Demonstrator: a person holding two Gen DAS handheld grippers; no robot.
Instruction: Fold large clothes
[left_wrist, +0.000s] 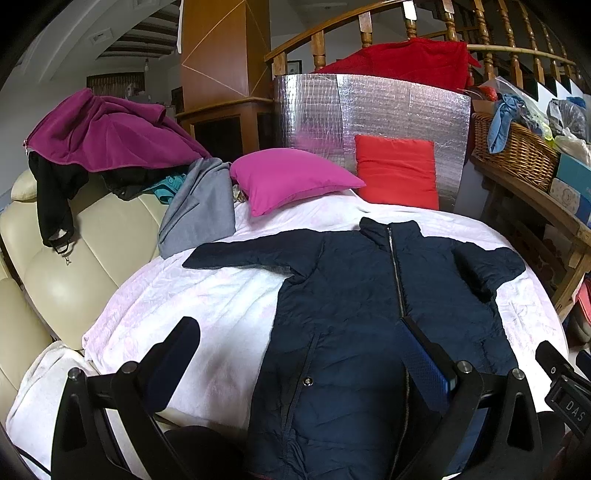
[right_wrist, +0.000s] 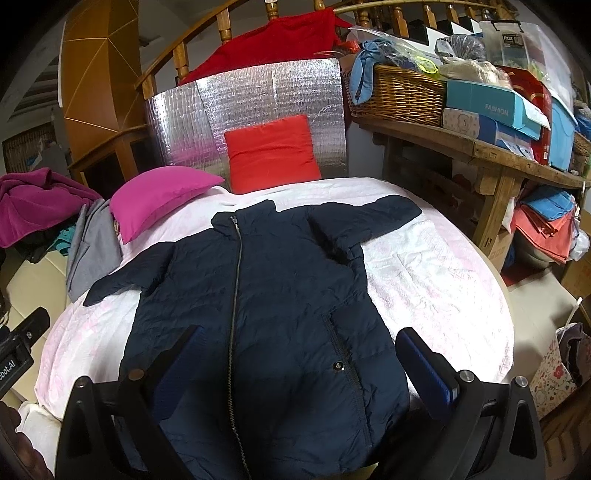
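Observation:
A dark navy quilted jacket (left_wrist: 354, 295) (right_wrist: 258, 295) lies flat and zipped on the pale pink bedspread (left_wrist: 207, 295) (right_wrist: 436, 273), collar away from me, both sleeves spread out. My left gripper (left_wrist: 299, 325) hovers open above the jacket's lower left half, one finger over the bedspread and the other over the zip. My right gripper (right_wrist: 299, 332) hovers open above the jacket's lower middle, fingers either side of the pocket snap. Neither holds anything. In each view the other gripper's body shows at the frame edge.
A magenta pillow (left_wrist: 291, 177) (right_wrist: 159, 195) and a red pillow (left_wrist: 399, 170) (right_wrist: 271, 151) lie at the bed's head against a silver foil panel (right_wrist: 207, 122). Clothes (left_wrist: 99, 140) pile on the cream sofa (left_wrist: 92, 236) at left. A wooden bench (right_wrist: 498, 151) with a wicker basket (right_wrist: 399, 92) and boxes stands right.

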